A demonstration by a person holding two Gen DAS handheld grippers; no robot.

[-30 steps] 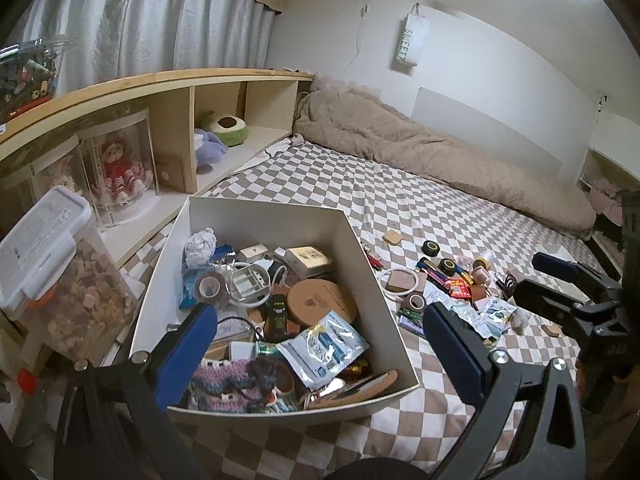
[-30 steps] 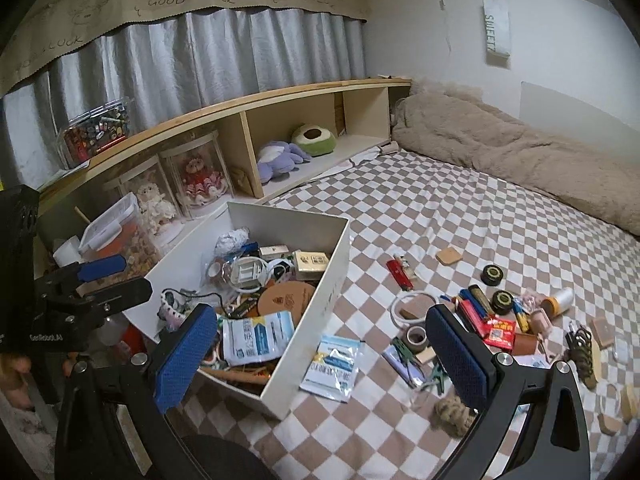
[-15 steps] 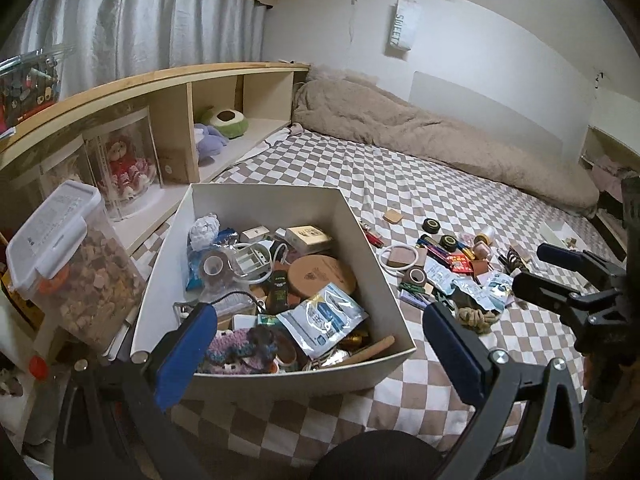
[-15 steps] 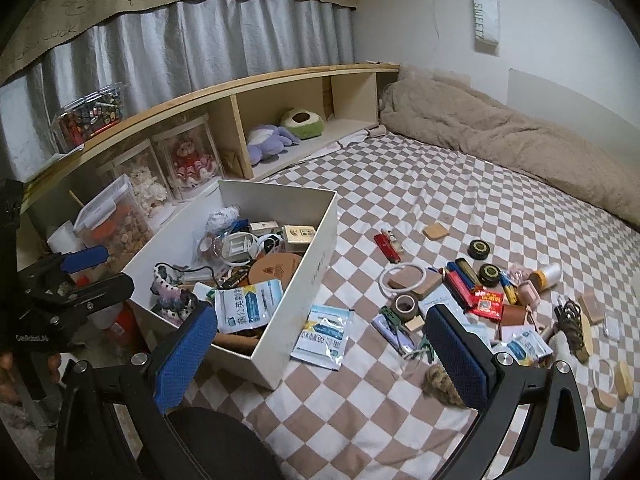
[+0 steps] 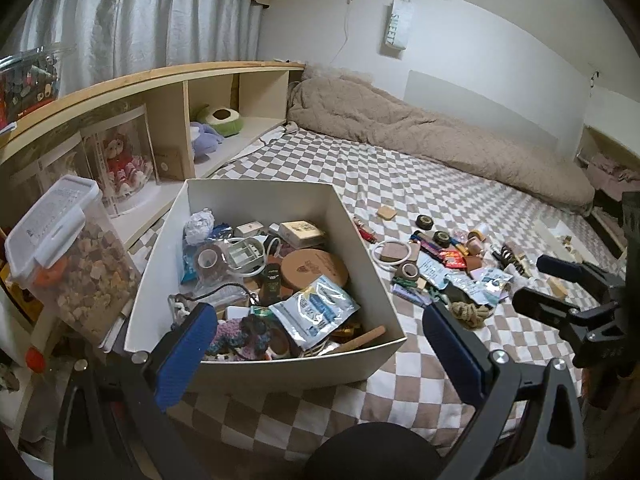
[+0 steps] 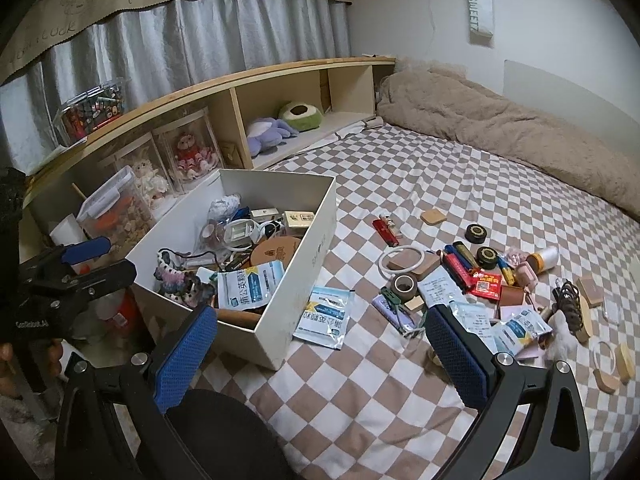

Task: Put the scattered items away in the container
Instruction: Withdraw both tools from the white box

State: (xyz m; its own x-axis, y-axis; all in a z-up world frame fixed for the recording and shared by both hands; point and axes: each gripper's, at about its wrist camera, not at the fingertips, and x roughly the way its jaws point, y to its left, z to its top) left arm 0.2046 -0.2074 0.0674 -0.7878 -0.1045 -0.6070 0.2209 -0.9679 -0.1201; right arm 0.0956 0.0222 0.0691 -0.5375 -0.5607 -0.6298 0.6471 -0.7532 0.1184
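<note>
Hovering over the near end of the bed, both tools are empty: the left gripper (image 5: 316,344) hangs spread wide above the near rim of the box (image 5: 362,240), and the right gripper (image 6: 320,344) is just as wide over bare checked sheet (image 6: 360,392) to the right of it. The box is already well filled, a blue-and-white sachet lying on top, but plenty is left outside. My read is that the next pick is the matching packet (image 6: 326,316) lying flat on the sheet, touching the box's right wall. It's thin and limp, so the smart play is to come down on a free edge and pinch there, not press on the middle, then lift clear of the wall before dropping it in. Further right the main scatter (image 6: 472,276) waits: tape roll, white ring, red lighter, small tins, more sachets, packed close enough that a wide pinch could snag a neighbour. The soft sheet will give underneath. A rumpled beige blanket (image 5: 420,136) lies far back, a wooden shelf (image 5: 160,80) of toys far left, grey curtains above.
</note>
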